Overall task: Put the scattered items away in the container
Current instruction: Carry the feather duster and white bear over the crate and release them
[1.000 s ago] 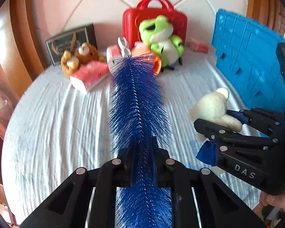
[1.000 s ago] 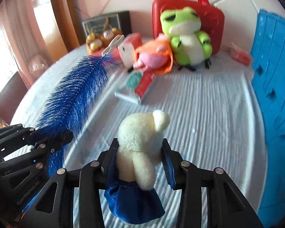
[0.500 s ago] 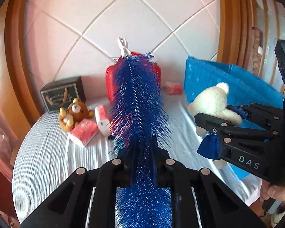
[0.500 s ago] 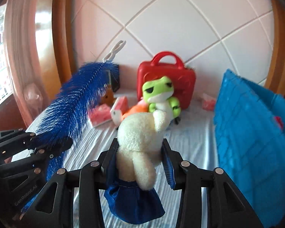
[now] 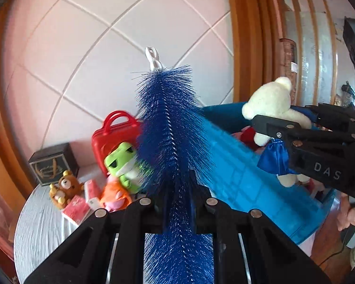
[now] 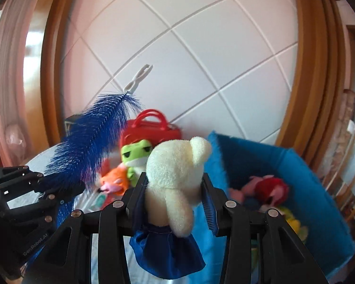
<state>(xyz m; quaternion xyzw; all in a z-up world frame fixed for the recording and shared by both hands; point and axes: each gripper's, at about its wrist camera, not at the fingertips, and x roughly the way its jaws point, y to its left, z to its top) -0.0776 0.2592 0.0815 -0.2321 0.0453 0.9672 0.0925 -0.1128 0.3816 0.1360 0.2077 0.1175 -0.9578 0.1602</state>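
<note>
1. Left gripper (image 5: 177, 189), lower centre of the left wrist view: closed on the blue bottle brush (image 5: 170, 130), which runs up the middle of the frame; the brush's white plastic hanging loop (image 5: 153, 58) stands at its far tip against the tiled wall (image 5: 82, 47).
2. Right gripper (image 6: 175, 203), lower centre of the right wrist view: closed around the body of a cream plush bear (image 6: 177, 165) in a blue satin skirt (image 6: 165, 250); the bear's head rises above the jaws and the skirt hangs below them.
3. Blue container (image 6: 307, 177), right half of the right wrist view: open-topped and soft-walled. Already inside are a red-and-pink plush (image 6: 267, 189) and something yellow (image 6: 291, 222), which is too blurred to identify.
4. Position of the held items: both are raised off the tabletop (image 5: 40, 224). In the left wrist view the bear appears at centre right in front of the container's rim; whether it is over the opening cannot be told.
5. Items left on the tabletop, lower left of the left wrist view: a green frog plush (image 5: 123, 163), an orange-and-pink plush (image 5: 116, 194), a small brown bear (image 5: 64, 187), pink packets (image 5: 77, 209), a red toy case (image 5: 116, 135) and a dark box (image 5: 52, 163).
6. Progress (judgement): the task is under way. A few toys are stowed, two items are in transit, and most of the scattered group remains to be collected. The bear and brush release look to be the step in hand.
</note>
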